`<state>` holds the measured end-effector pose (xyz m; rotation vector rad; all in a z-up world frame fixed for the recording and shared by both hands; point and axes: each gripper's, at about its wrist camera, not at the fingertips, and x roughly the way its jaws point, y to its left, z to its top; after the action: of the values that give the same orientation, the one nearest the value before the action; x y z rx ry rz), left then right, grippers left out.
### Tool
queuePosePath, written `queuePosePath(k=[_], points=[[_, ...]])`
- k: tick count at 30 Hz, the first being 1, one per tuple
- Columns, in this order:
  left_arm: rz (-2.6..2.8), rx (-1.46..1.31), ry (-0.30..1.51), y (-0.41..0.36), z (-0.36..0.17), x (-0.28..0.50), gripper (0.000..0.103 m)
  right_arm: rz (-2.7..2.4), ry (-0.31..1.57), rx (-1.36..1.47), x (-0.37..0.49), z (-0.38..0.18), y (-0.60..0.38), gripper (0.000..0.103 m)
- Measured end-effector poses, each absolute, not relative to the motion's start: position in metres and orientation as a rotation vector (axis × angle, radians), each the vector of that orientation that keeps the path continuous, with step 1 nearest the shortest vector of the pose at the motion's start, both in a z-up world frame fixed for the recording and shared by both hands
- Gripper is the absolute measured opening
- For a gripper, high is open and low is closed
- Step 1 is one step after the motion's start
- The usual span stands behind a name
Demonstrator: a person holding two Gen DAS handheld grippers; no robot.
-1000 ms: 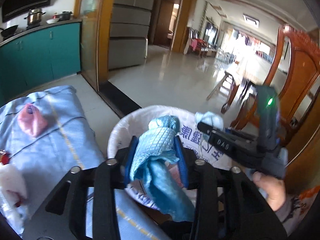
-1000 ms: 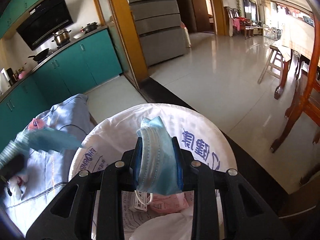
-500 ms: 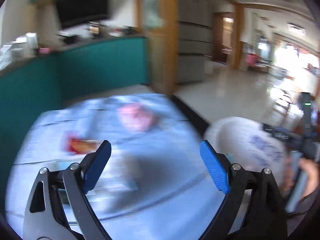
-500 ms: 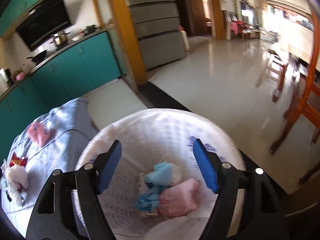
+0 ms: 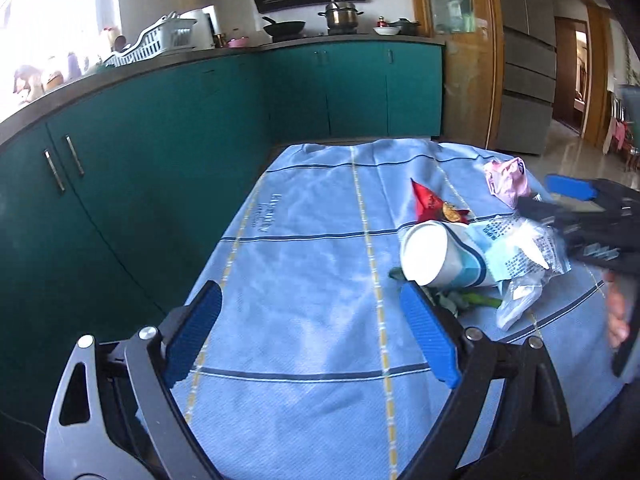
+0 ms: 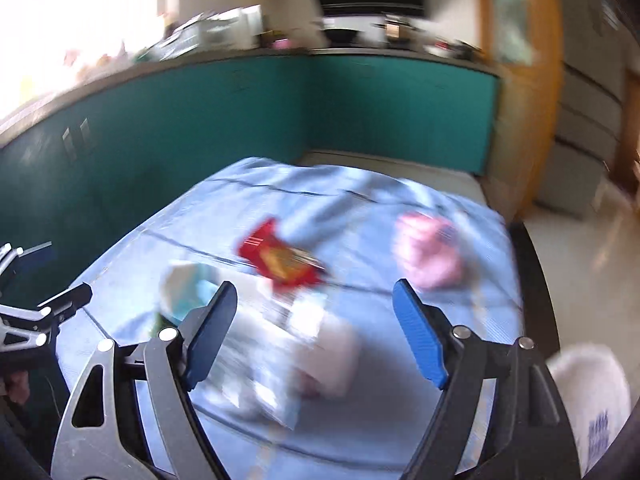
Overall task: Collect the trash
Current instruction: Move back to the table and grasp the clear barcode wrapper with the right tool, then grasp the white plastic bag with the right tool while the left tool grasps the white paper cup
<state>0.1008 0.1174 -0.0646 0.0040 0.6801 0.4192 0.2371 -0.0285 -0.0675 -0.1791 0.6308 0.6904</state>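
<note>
Left wrist view: left gripper point(image 5: 316, 336) spread wide, nothing between its blue pads point(image 5: 194, 330), hanging over a bare stretch of the blue striped tablecloth point(image 5: 304, 248). Trash clustered toward the right half of the cloth: a paper cup point(image 5: 434, 254) on its side, open mouth facing the camera, just beyond the right pad; a red snack wrapper point(image 5: 430, 204) behind the cup; a crumpled pink wrapper point(image 5: 506, 182) farther back near the cloth's right edge; a clear printed plastic bag point(image 5: 520, 256) touching the cup's far end; something green point(image 5: 460, 300) tucked under the cup, too hidden to identify. Right gripper point(image 5: 580, 204) entering from the right edge, above the plastic bag, held in a hand point(image 5: 616, 308).

Right wrist view, heavily blurred: right gripper point(image 6: 316, 332) also wide apart and empty, above the same pile. Red wrapper point(image 6: 280, 258) ahead between the pads, pink wrapper point(image 6: 430, 250) to the right, cup point(image 6: 184, 290) by the left pad. White lined trash bin point(image 6: 592, 404) at lower right, beside the table. Teal cabinets point(image 6: 240, 120) behind.
</note>
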Motion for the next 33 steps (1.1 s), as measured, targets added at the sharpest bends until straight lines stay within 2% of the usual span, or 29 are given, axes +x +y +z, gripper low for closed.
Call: queuePosePath(k=[6,8,18,21,23,25,33], points=[[0.405,0.015,0.684,0.119,-0.069,0.097,0.091,0.71,0.703,-0.225,0.236,-0.09,0.0,0.077],[0.393,0.013,0.69,0.116,-0.07,0.099,0.091,0.702,0.707,-0.234,0.231,-0.094,-0.003,0.064],[0.352,0.029,0.72,0.098,-0.076,0.106,0.091,0.739,0.744,-0.202,0.209,-0.108,-0.056,0.063],[0.35,0.034,0.721,0.094,-0.075,0.107,0.091,0.693,0.774,-0.216,0.207,-0.119,-0.075,0.065],[0.345,0.032,0.723,0.091,-0.077,0.109,0.091,0.664,0.79,-0.2,0.209,-0.125,-0.085,0.077],[0.335,0.026,0.733,0.089,-0.08,0.112,0.091,0.602,0.788,-0.184,0.213,-0.127,-0.096,0.081],[0.282,-0.015,0.756,0.084,-0.089,0.136,0.092,0.562,0.768,-0.196,0.215,-0.125,-0.104,0.086]])
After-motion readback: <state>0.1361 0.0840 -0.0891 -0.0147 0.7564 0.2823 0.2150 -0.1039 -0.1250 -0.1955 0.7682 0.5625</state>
